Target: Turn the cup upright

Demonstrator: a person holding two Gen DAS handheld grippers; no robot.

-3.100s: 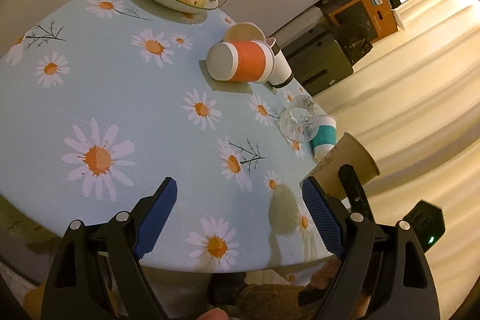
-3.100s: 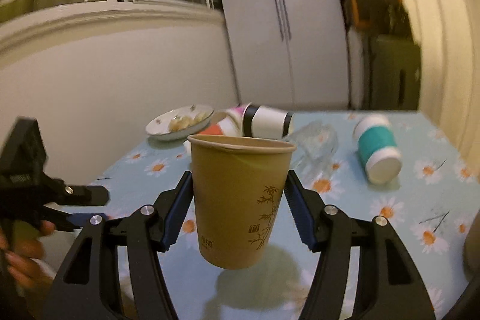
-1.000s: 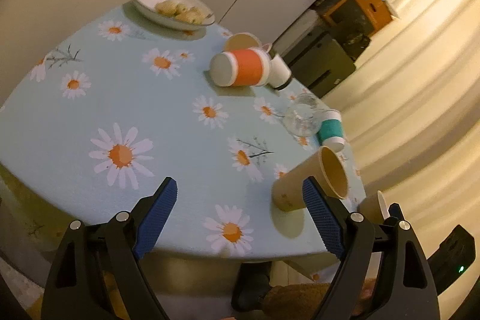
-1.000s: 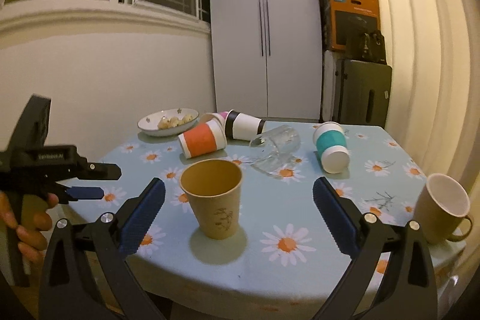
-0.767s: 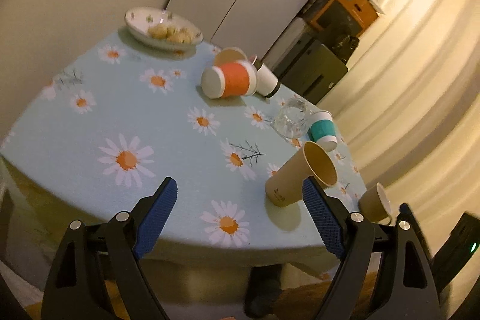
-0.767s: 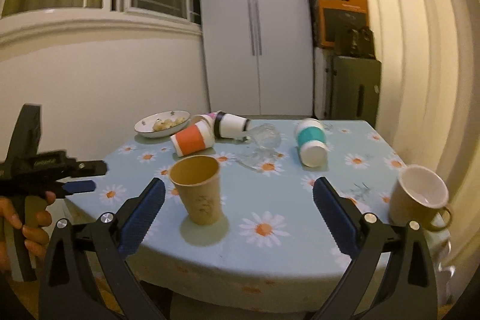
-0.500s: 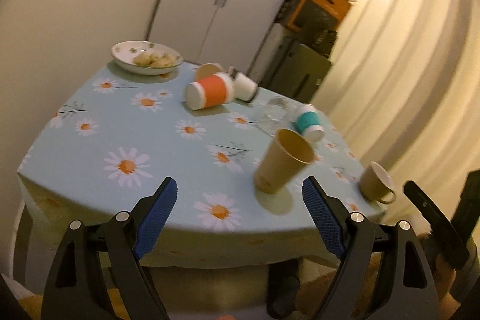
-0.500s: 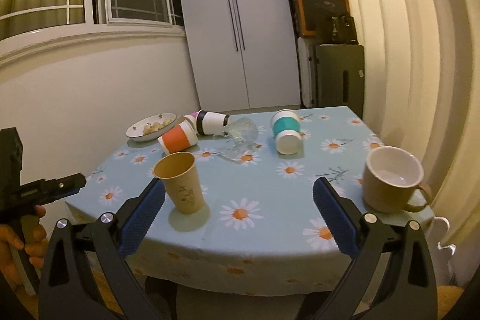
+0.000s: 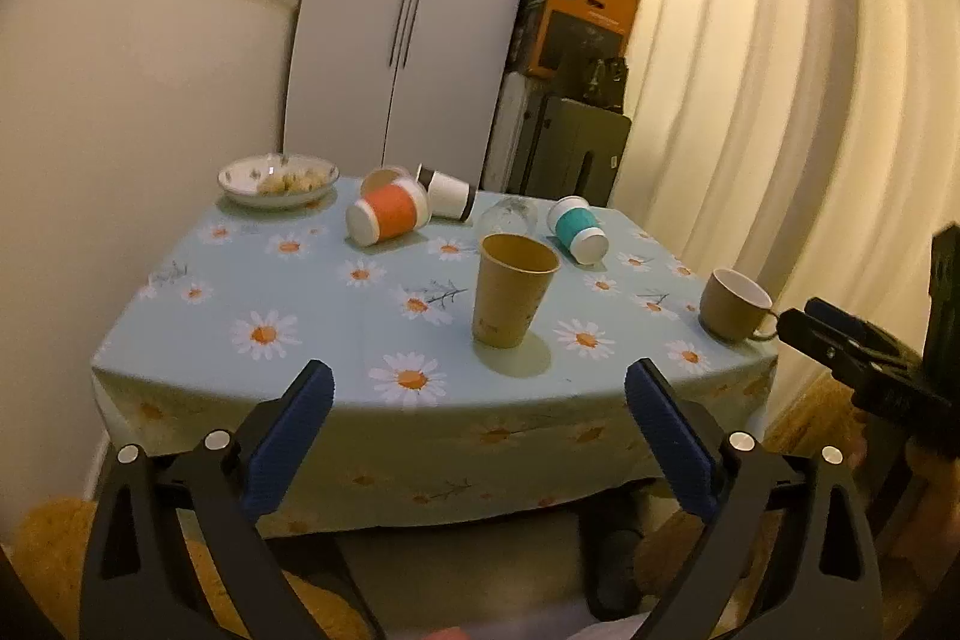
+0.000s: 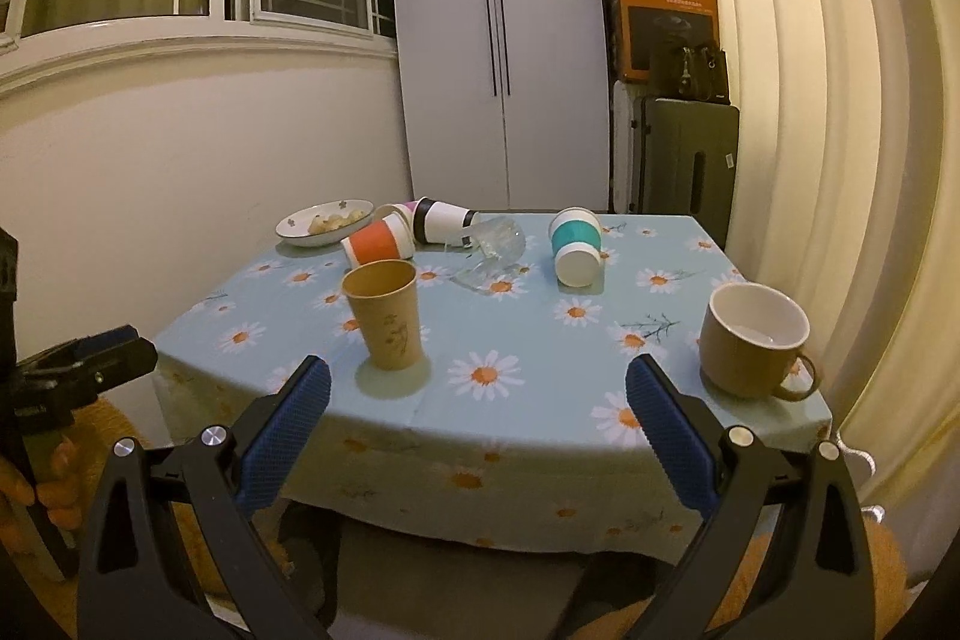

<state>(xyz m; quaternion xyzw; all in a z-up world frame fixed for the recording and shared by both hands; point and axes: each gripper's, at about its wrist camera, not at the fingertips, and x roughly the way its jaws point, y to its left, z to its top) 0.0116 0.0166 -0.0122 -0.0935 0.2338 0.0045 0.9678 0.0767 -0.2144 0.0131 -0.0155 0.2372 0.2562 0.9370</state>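
Observation:
A brown paper cup (image 9: 513, 298) stands upright near the front of the daisy tablecloth table (image 9: 312, 292); it also shows in the right wrist view (image 10: 387, 313). My left gripper (image 9: 477, 430) is open and empty, held off the table's front edge. My right gripper (image 10: 477, 424) is open and empty, also off the front edge. Each gripper shows at the side of the other's view.
An orange cup (image 10: 378, 244), a black-and-white cup (image 10: 444, 219), a clear glass (image 10: 495, 244) and a teal cup (image 10: 575, 247) lie on their sides at the back. A brown mug (image 10: 753, 340) stands upright at the right. A plate of food (image 10: 327, 222) sits back left.
Earlier my right gripper held the brown cup above the table; it set it upright and opened. Both grippers have since drawn back from the table, and still retreat over the last second.

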